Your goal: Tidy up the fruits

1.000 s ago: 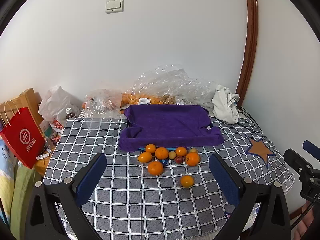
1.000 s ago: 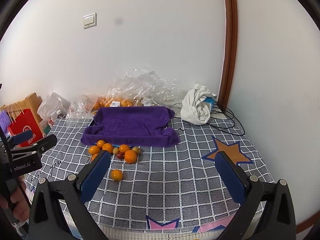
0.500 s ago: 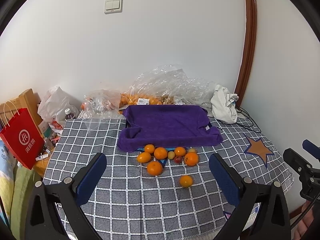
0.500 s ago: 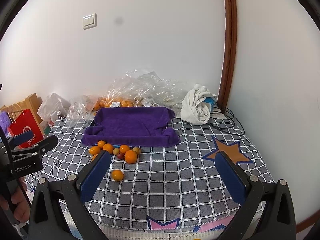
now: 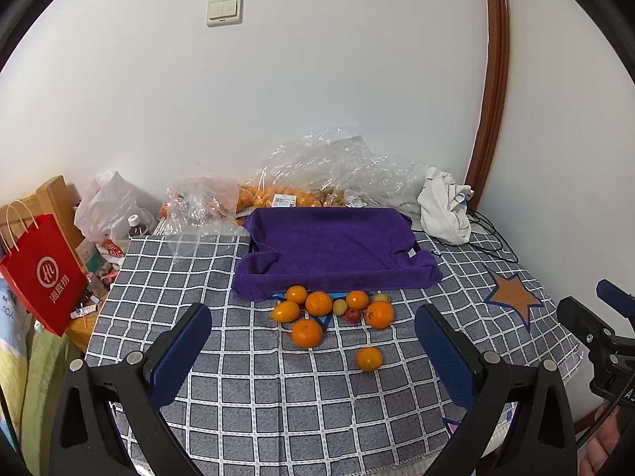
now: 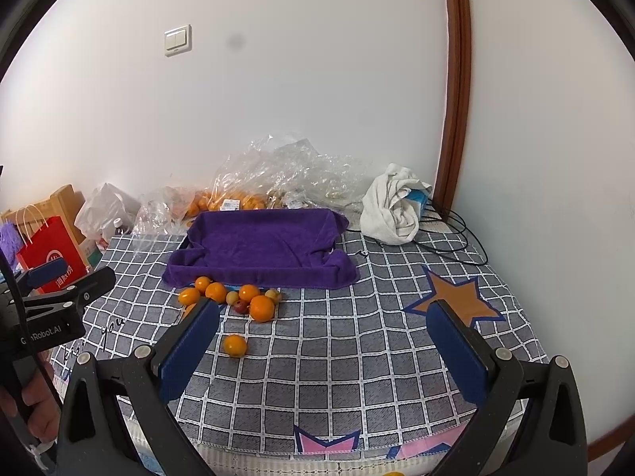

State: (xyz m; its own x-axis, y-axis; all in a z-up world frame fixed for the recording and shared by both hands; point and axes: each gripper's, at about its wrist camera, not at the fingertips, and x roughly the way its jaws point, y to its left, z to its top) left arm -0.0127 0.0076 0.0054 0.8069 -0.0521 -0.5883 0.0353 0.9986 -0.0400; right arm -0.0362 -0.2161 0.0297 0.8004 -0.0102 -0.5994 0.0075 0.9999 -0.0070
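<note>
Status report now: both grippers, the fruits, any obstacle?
Left gripper open, empty. Right gripper open, empty. Fruits loose on the checked cloth before the purple towel; one orange apart, nearest. Nothing in the way.

The near half of the grey checked tablecloth (image 5: pixel 278 396) lies bare, an open way in from the front edge. A lone small orange fruit (image 5: pixel 369 358) sits apart there; behind it the cluster of orange and small reddish fruits (image 5: pixel 329 309) crowds the front rim of the purple towel-lined tray (image 5: pixel 333 246). Crumpled clear plastic bags (image 5: pixel 329 166) and a bunched white cloth (image 5: pixel 444 210) block the back, against the wall
</note>
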